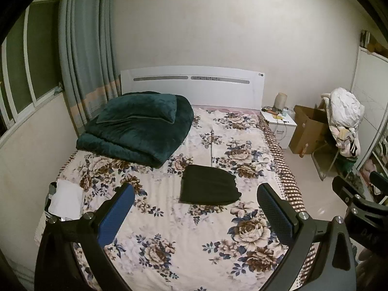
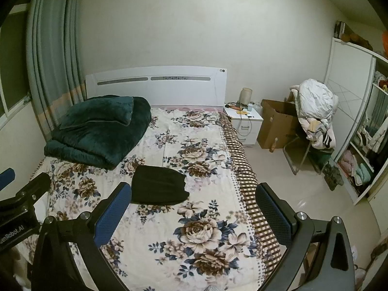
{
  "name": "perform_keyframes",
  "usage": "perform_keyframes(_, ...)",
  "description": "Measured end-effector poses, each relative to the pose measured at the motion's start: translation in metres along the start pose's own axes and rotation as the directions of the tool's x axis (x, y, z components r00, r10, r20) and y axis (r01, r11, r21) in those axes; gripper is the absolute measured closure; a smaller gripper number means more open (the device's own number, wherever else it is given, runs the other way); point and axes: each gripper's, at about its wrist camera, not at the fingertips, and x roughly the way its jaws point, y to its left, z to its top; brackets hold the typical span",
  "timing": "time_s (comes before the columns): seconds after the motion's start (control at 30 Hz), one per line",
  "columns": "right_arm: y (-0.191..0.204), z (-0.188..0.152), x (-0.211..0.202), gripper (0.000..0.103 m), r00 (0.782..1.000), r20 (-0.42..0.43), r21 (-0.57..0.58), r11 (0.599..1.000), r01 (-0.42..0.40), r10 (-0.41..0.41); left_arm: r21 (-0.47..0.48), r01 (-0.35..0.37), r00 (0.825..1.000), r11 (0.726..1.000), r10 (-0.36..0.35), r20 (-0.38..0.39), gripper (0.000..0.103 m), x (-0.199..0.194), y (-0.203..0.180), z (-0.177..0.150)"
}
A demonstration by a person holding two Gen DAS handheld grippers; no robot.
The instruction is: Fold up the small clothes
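A folded black garment (image 1: 209, 185) lies flat in the middle of the floral bedspread (image 1: 194, 242); it also shows in the right wrist view (image 2: 158, 185). A white garment (image 1: 66, 200) lies at the bed's left edge. My left gripper (image 1: 196, 208) is open and empty, held above the near part of the bed, short of the black garment. My right gripper (image 2: 194, 206) is open and empty, to the right of the left one, over the bed's near right side. Part of the right gripper shows in the left wrist view (image 1: 359, 198).
A folded dark green blanket (image 1: 138, 131) with a pillow sits at the bed's far left, by the white headboard (image 1: 191, 84). A nightstand (image 2: 246, 123), a cardboard box (image 2: 276, 123), a chair piled with clothes (image 2: 315, 116) and an open wardrobe (image 2: 363, 133) stand to the right. Curtains (image 1: 84, 48) hang left.
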Motion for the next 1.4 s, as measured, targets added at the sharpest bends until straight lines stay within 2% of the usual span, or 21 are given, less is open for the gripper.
perform_keyframes(1.4, 0.018, 0.004, -0.007, 0.000, 1.000, 0.003, 0.013, 1.000, -0.005, 0.005, -0.007, -0.032, 0.999, 0.999, 0.032, 0.002, 0.000, -0.004, 0.011, -0.003)
